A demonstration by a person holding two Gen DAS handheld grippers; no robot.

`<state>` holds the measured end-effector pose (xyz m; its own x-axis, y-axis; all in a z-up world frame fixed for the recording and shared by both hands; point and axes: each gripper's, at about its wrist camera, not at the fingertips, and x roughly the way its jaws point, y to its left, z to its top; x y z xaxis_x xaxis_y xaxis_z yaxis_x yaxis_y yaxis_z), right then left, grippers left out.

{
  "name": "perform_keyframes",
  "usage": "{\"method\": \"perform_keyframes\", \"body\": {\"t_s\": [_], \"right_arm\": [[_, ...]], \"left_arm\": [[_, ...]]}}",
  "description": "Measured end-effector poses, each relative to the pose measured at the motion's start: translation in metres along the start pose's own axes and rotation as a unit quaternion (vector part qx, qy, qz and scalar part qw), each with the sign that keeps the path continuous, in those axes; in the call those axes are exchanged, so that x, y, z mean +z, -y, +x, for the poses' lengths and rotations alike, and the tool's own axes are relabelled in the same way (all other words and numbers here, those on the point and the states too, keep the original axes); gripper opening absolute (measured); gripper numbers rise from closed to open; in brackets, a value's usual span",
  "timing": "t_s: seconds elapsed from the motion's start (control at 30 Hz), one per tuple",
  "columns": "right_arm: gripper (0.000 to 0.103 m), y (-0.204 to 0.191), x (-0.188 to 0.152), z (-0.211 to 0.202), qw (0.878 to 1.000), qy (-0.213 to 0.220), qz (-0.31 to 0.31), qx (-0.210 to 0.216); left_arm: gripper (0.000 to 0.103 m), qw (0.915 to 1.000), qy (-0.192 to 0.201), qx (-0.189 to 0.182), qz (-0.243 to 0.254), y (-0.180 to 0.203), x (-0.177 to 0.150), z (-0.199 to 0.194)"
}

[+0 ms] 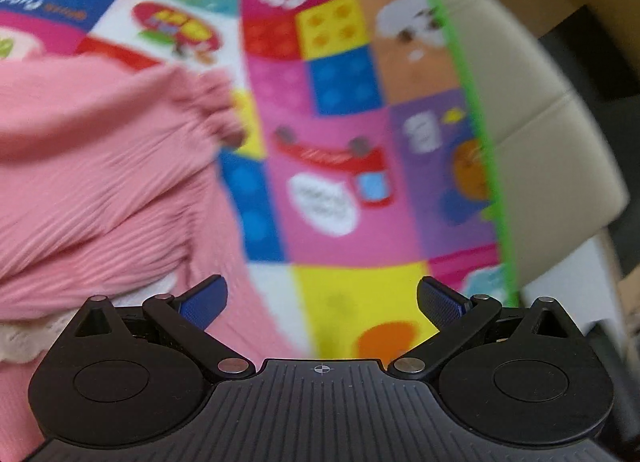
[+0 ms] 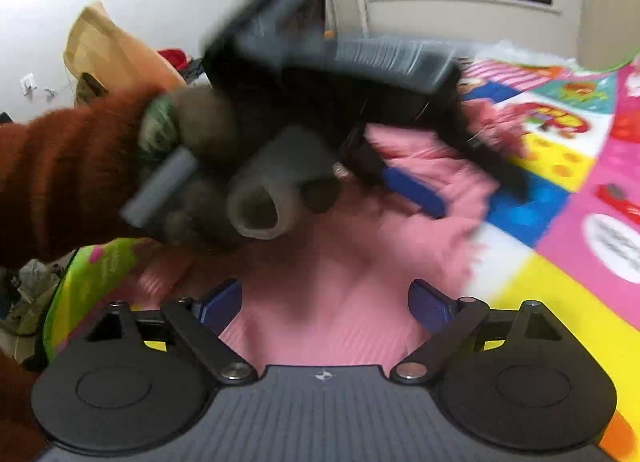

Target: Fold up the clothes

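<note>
On patchwork play mat (image 1: 340, 166): pink garment (image 1: 100, 166); both grippers' jaws apart, empty.

Rumpled pink ribbed garment (image 1: 100, 166) on mat

Both wrist cameras are looking close along their parted jaws, sharing the pink garment (image 1: 100, 166) and patchwork mat (image 1: 340, 150) ahead.

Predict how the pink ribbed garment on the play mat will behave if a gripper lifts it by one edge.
The pink garment will probably droop rather than hold its shape: it already lies in soft folds on the play mat. Its fine ribbing suggests stretchy fabric, so it may sag longer when lifted. It looks thin, so likely light, and the gathered cuff could bunch up.
</note>
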<state>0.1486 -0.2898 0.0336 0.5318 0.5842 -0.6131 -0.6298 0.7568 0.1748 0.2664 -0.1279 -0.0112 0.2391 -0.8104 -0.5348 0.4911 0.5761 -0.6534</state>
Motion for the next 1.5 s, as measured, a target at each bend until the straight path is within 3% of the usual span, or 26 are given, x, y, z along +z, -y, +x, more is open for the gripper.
{"method": "perform_keyframes", "body": {"t_s": [0.1,0.17,0.4,0.5,0.63,0.73,0.8,0.87,1.07,1.17,1.23,1.33,1.5], "right_arm": [[0.095,0.008,-0.006,-0.030,0.999,0.032,0.022,-0.019],[0.097,0.013,-0.011,-0.038,0.997,0.045,0.029,-0.056],[0.100,0.007,-0.037,0.002,0.988,-0.027,0.000,-0.155],[0.101,0.002,-0.034,-0.005,0.989,-0.017,-0.009,-0.149],[0.103,0.011,-0.017,-0.029,0.991,0.029,0.008,-0.133],[0.103,0.016,-0.010,-0.025,0.983,0.036,0.011,-0.181],[0.103,0.017,-0.011,-0.011,0.978,0.014,0.014,-0.207],[0.103,0.019,-0.019,0.008,0.977,-0.027,0.016,-0.212],[0.103,0.021,-0.025,0.012,0.977,-0.030,0.063,-0.201],[0.103,0.018,-0.028,0.009,0.979,-0.028,0.051,-0.198],[0.103,0.017,-0.031,0.012,0.978,-0.021,0.041,-0.204],[0.103,0.016,-0.031,0.011,0.979,-0.019,0.033,-0.202],[0.103,0.013,-0.030,-0.002,0.982,-0.024,0.005,-0.187]], "left_arm": [[0.103,0.9999,0.003,0.009,0.006,-0.004,-0.007,-0.004],[0.103,0.9998,0.003,0.017,0.010,-0.004,-0.009,-0.008],[0.103,0.9973,0.002,0.062,0.039,0.003,-0.020,-0.011],[0.103,0.9961,0.003,0.071,0.053,0.005,-0.025,-0.012],[0.103,0.9954,0.001,0.074,0.060,0.006,-0.026,-0.012],[0.103,0.9956,0.003,0.071,0.061,0.005,-0.026,-0.012],[0.103,0.9957,0.004,0.070,0.061,0.005,-0.027,-0.012],[0.103,0.9957,0.004,0.069,0.061,0.004,-0.028,-0.013],[0.103,0.9958,0.003,0.065,0.065,0.003,-0.027,-0.014],[0.103,0.9945,0.003,0.074,0.074,0.006,-0.028,-0.016],[0.103,0.9902,0.002,0.102,0.096,0.011,-0.030,-0.019],[0.103,0.9760,0.000,0.166,0.141,0.018,-0.033,-0.024],[0.103,0.9689,0.013,0.192,0.156,0.023,-0.033,-0.043]]}}
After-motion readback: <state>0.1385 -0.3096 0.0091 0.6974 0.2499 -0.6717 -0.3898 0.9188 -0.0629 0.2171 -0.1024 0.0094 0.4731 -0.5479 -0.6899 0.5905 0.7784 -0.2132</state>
